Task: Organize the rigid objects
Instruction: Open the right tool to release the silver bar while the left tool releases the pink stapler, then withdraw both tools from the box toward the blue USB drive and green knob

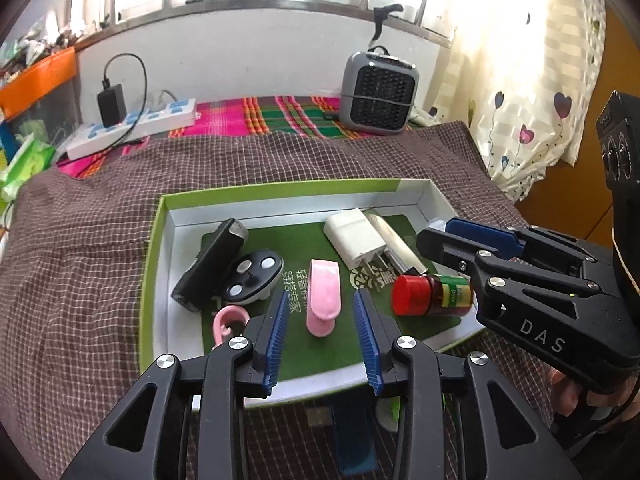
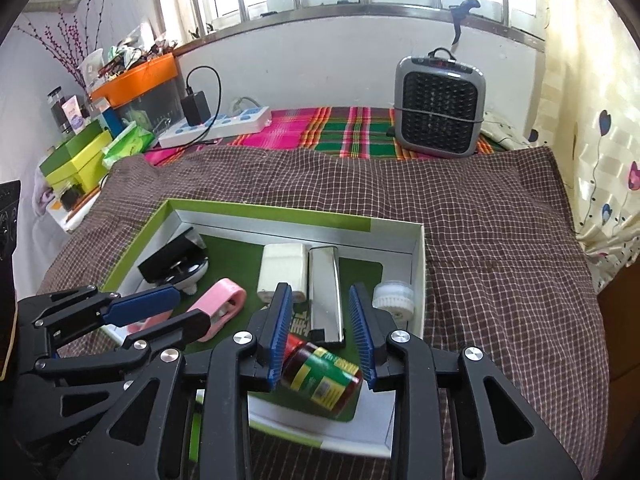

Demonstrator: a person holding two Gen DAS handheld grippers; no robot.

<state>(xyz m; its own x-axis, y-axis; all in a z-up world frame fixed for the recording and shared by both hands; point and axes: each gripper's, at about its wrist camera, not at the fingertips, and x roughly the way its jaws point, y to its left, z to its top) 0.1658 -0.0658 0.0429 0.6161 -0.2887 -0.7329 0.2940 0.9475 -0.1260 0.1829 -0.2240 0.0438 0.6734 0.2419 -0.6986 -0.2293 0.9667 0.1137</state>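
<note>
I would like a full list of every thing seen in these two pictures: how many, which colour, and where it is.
box: 1, green and white, on the checked cloth
jar: 1, red lid, lying at the box's near right
pink clip: 1, pink, box middle
white charger: 1, white, box rear
silver lighter: 1, silver, beside the charger
black case: 1, black, box left
round brush: 1, white, box right wall
heater: 1, grey, rear right
power strip: 1, white and blue, rear left
left gripper: 1, black with blue pads, open above the clip
right gripper: 1, black with blue pads, open around the jar
</note>
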